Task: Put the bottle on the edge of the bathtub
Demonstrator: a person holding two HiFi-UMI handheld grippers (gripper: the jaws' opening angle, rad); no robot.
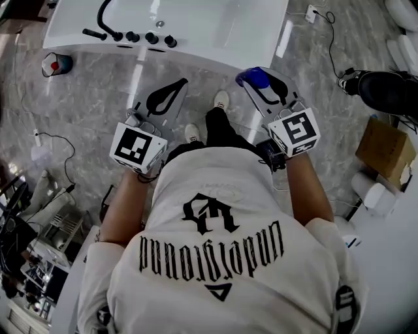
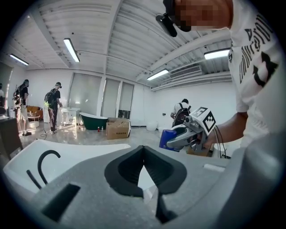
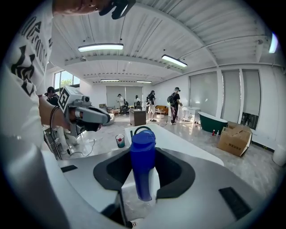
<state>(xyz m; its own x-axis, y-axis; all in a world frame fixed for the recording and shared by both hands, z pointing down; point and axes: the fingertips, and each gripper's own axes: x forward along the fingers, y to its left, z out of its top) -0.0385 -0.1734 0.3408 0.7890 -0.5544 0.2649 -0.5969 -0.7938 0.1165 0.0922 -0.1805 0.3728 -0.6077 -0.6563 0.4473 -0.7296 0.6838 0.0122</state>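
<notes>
A blue bottle (image 1: 253,79) (image 3: 143,174) stands upright between the jaws of my right gripper (image 1: 258,78) (image 3: 143,154), which is shut on it just in front of the white bathtub (image 1: 215,39). The tub's near edge runs right ahead of both grippers, with a black faucet (image 1: 104,18) and knobs on its left end. My left gripper (image 1: 181,83) (image 2: 143,154) hovers to the left of the bottle, shut with nothing in it. From the left gripper view the right gripper (image 2: 185,136) and the bottle (image 2: 167,138) show at the right, above the tub rim (image 2: 67,156).
A small cup (image 1: 55,64) (image 3: 119,140) sits on the marble floor left of the tub. A cardboard box (image 1: 385,150), a black bag (image 1: 388,91) and cables lie at the right. Far off stand people (image 2: 52,109), a green tub (image 2: 93,120) and a box (image 2: 117,129).
</notes>
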